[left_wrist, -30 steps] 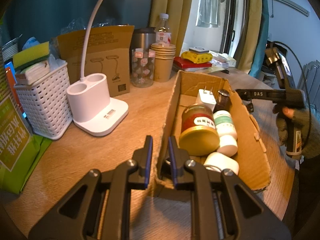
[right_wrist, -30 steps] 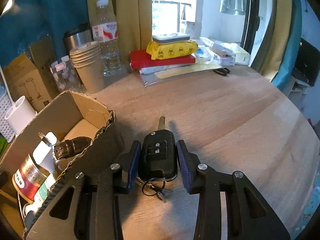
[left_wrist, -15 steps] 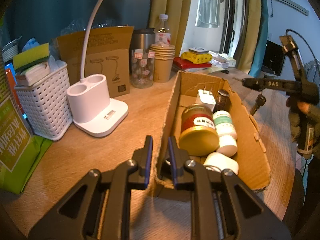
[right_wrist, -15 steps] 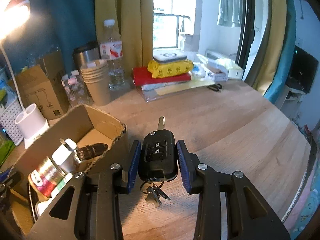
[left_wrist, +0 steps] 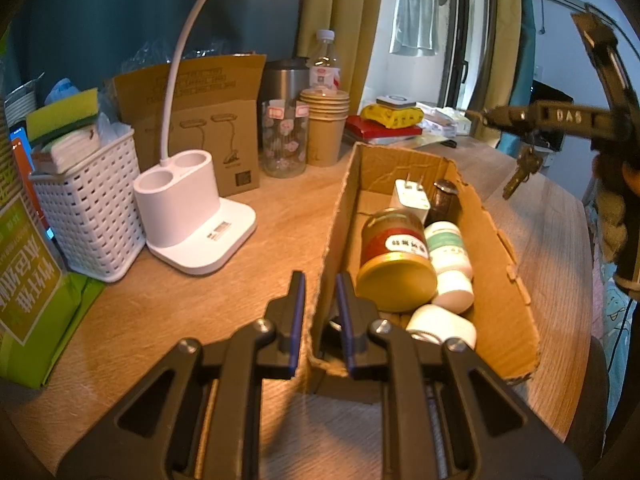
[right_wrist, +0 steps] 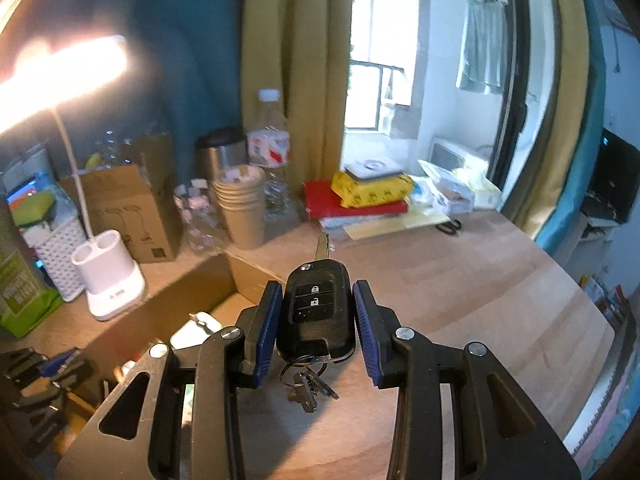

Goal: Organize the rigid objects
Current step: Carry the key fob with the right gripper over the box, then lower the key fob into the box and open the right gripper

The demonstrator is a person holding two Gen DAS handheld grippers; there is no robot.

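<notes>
My right gripper is shut on a black car key fob, with small keys hanging from its ring, held in the air above the table. In the left wrist view the right gripper is up at the right, the keys dangling over the box's right wall. My left gripper is shut on the near left wall of the open cardboard box. The box holds a gold-lidded jar, a white bottle, a white charger and a dark bottle.
A white lamp base, a white basket, a lamp carton, a glass jar, stacked paper cups and a water bottle stand left and behind the box. Books and a yellow pack lie at the back.
My right gripper has risen from the table with the key fob and moved left toward the box. My left gripper has stayed clamped on the box wall.
</notes>
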